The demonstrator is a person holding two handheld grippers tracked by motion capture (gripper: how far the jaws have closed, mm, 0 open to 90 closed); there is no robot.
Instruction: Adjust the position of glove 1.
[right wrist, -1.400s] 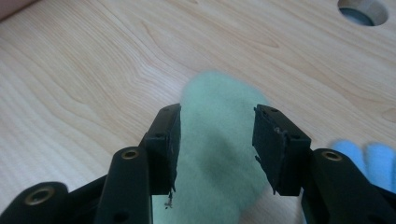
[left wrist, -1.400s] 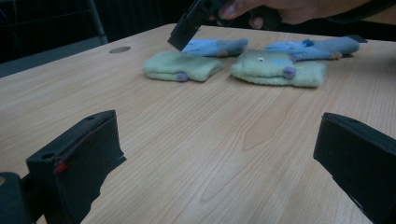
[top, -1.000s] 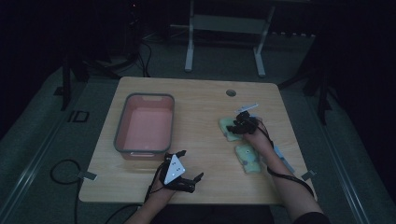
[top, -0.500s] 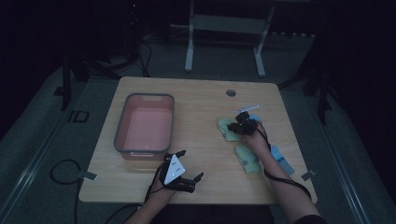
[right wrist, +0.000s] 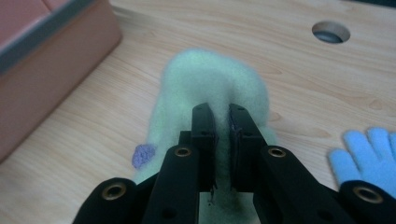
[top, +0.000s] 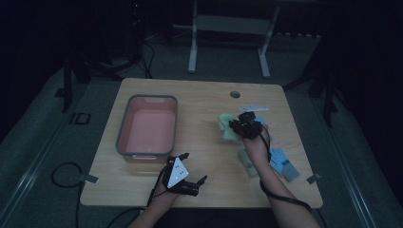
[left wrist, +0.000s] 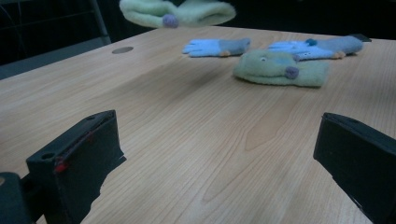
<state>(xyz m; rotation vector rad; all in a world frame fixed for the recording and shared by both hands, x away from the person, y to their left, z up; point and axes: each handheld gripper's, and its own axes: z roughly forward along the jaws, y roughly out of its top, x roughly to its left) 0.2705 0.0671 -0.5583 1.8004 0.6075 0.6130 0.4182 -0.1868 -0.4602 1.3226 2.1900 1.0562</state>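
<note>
1. A wooden table (top: 199, 99) takes up the middle of the high view, pale against a dark room; a small round hole (top: 235, 94) sits near its far edge, right of centre.
2. A pink tub with a grey rim (top: 122, 126) stands on the left half of the table, in the centre-left of the high view.
3. The right gripper (top: 240, 126) is right of centre in the high view, held by a hand whose forearm comes in from the lower right. Its jaws have just been closing and now pinch a fuzzy green mitten (right wrist: 212, 86). In the right gripper view the two black jaws stand almost together at the middle of the frame with the green fabric bunched between them. In the left gripper view this mitten hangs clear above the tabletop at the top edge.
4. The left gripper (top: 186, 176) rests near the table's front edge, bottom centre of the high view. Its jaws are spread wide with nothing between them.
5. A second green mitten (left wrist: 279, 68) lies flat on the table, upper right in the left gripper view.
6. Two blue gloves (left wrist: 217, 46) lie just behind it, side by side, nearer the top of that frame.
</note>
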